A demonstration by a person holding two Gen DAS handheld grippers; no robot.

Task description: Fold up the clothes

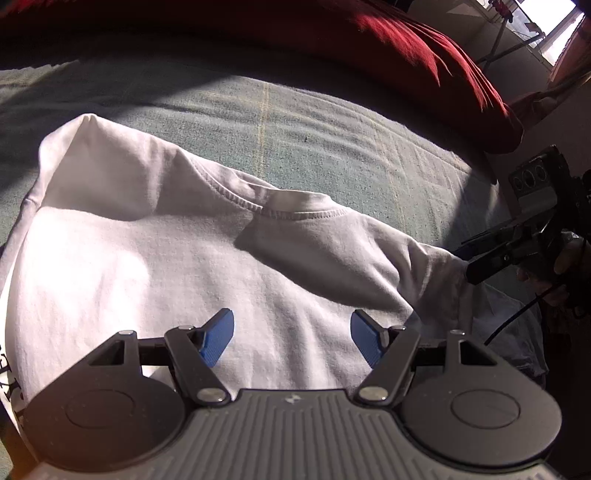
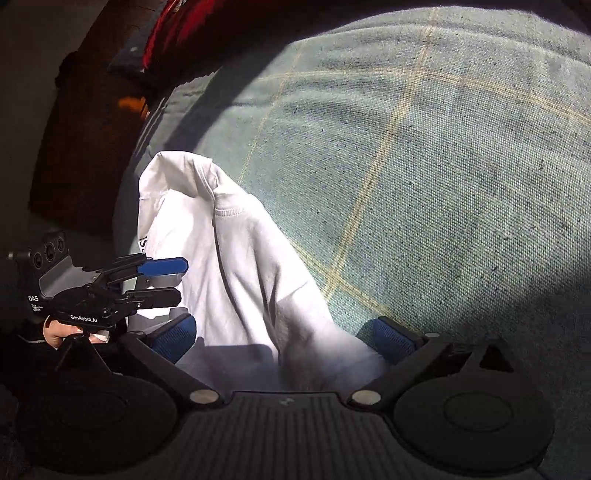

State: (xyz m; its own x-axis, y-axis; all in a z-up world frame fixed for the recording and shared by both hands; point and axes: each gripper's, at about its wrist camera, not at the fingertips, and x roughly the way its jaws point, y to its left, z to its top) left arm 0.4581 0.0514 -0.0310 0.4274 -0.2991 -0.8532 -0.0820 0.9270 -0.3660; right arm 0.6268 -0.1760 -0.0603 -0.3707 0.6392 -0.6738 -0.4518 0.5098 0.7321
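Both pairs of jaws stand apart: the left gripper (image 1: pixel 291 338) hovers low in its own frame with its blue pads (image 1: pixel 218 341) spread over the cloth and nothing between them, while the right gripper (image 2: pixel 284 341) has its blue pads (image 2: pixel 393 339) parted with cloth lying in the gap, though whether the pads touch it I cannot tell; from the left wrist view the right gripper (image 1: pixel 471 271) shows at the right edge with its dark tips at the shirt's corner, and its grip there is too dark to read. Between them lies the white T-shirt (image 1: pixel 155 251), filling the middle and lower left of the left wrist frame, its stitched hem (image 1: pixel 295 214) running across the centre and one part folded over another; black lettering (image 1: pixel 11 384) peeks at the lower left edge; in the right wrist view the shirt (image 2: pixel 236 273) runs from centre left down to the bottom. Under it spreads a grey-green bedcover (image 1: pixel 295 122) with thin yellow lines; a red cushion (image 1: pixel 424 48) sits at the upper right; a window (image 1: pixel 550 33) glows in the top right corner; a hand (image 2: pixel 55 330) holds the left gripper (image 2: pixel 181 280) at the lower left.
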